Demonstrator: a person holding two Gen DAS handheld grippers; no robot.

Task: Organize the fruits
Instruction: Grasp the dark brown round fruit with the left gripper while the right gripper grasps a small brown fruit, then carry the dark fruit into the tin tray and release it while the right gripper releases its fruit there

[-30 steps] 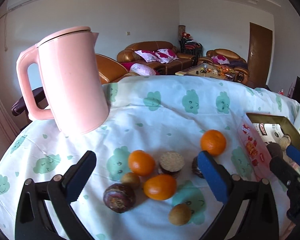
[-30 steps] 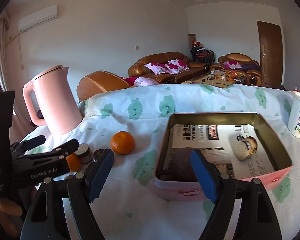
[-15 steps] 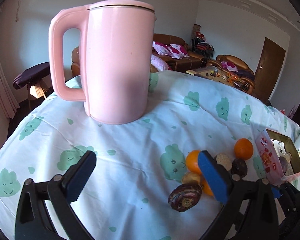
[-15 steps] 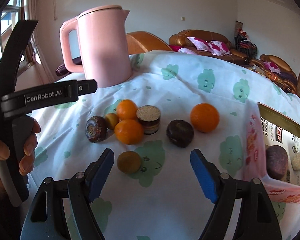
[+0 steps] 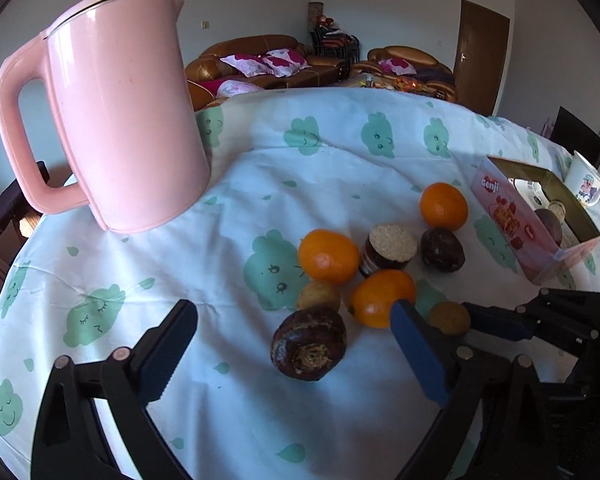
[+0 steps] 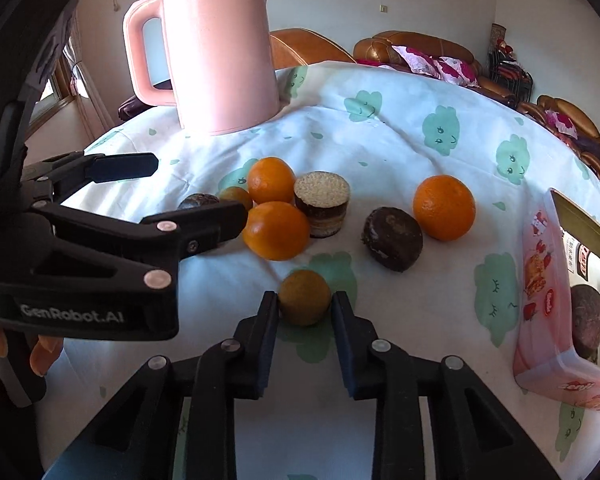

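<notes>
So the right gripper (image 6: 305,307) has just closed its jaws on the small brownish-yellow fruit (image 6: 304,297) at lower centre of the right wrist view, pads pressing both sides. The left gripper (image 5: 294,338) has just narrowed a bit but is open over the dark round fruit (image 5: 309,343), not touching it. The oranges (image 6: 276,230) cluster mid-frame, the pink tin (image 6: 548,320) at the right edge, the pink kettle (image 6: 220,52) up top.
</notes>
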